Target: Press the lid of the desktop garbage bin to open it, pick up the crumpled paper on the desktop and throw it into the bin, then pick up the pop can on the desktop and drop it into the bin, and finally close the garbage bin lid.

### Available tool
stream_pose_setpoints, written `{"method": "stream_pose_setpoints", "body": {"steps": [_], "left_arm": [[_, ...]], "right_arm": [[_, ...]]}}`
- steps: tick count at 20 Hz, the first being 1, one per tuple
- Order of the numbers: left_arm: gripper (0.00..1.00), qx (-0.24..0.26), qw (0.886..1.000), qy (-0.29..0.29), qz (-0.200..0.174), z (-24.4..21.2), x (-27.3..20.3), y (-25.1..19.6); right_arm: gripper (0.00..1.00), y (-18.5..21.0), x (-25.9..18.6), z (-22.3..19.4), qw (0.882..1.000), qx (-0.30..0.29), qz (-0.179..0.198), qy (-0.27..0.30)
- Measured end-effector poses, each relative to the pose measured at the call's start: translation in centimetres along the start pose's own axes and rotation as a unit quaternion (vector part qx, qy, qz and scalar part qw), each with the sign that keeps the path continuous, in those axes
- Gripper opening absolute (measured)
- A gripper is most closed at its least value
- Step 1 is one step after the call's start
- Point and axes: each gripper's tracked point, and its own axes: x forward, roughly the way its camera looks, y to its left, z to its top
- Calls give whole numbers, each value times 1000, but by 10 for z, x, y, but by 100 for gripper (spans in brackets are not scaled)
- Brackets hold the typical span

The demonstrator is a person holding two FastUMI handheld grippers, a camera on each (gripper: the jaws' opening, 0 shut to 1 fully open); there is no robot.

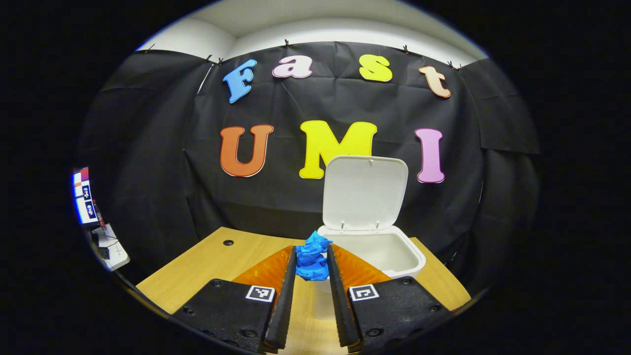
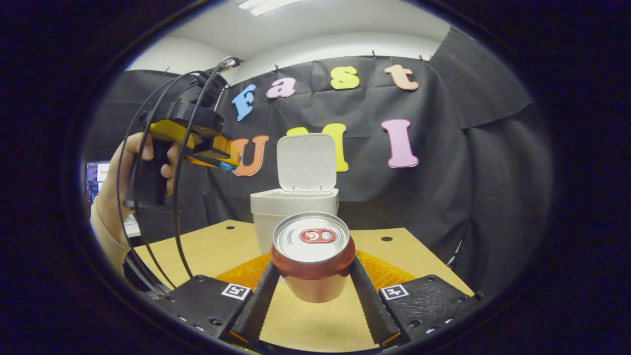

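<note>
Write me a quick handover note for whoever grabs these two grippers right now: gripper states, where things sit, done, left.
Left gripper: shut on the blue crumpled paper, held beside the bin's near rim.
Right gripper: shut on the pop can, lifted above the desk.
Bin: on the desk, lid standing open.
Done: lid opened, both items picked up.
Left: drop paper in, then can, close lid.

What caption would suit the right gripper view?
Right gripper holds a can before the open bin on the table.
</note>
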Motion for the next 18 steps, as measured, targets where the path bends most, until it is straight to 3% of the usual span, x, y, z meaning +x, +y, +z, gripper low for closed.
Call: {"method": "stream_pose_setpoints", "body": {"steps": [2, 6, 9, 14, 18], "left_arm": [[41, -8, 1000, -1, -20, 10, 21, -20], [41, -10, 1000, -2, -25, 21, 65, -41], [41, 28, 999, 2, -33, 16, 92, -53], [44, 6, 998, 18, -57, 4, 102, -69], [49, 47, 997, 25, -51, -7, 99, -67]], "right_arm": [[81, -7, 0, 0, 1000, 10, -3, 6], [80, -8, -4, 2, 1000, 12, 3, 7], [80, -21, -7, 17, 1000, 22, -1, -16], [80, -46, -6, 23, 998, 30, -39, -32], [80, -47, -7, 20, 998, 41, -40, -25]]}}
